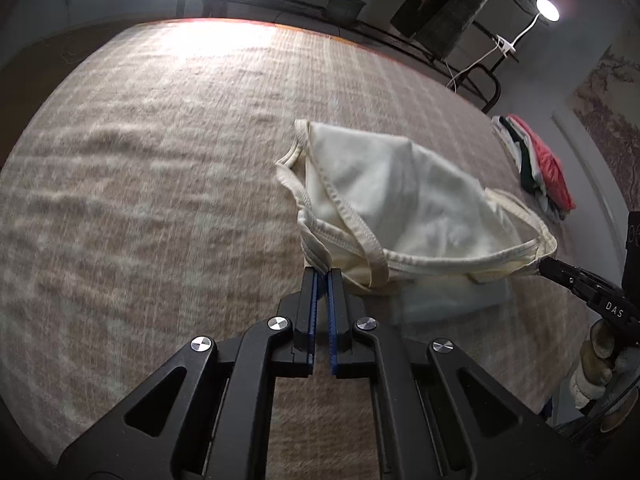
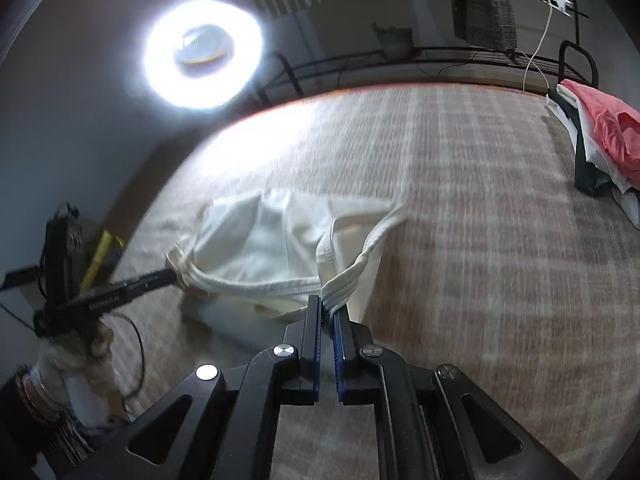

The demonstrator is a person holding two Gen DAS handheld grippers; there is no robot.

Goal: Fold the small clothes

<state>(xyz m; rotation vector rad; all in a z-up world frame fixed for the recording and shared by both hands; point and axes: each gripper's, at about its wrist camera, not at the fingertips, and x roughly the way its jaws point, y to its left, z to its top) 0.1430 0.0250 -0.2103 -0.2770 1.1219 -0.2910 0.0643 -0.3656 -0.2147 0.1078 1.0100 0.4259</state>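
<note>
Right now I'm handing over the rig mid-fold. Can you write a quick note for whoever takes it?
Left tongs: shut on one end of the cream garment's banded edge.
Right tongs: shut on the other end of that band.
Garment: stretched between the two tongs, its body draped onto the plaid cloth.
Done: a stack of folded clothes sits at the far right edge.
Left: lay this piece flat, fold it, add it to the stack.
</note>
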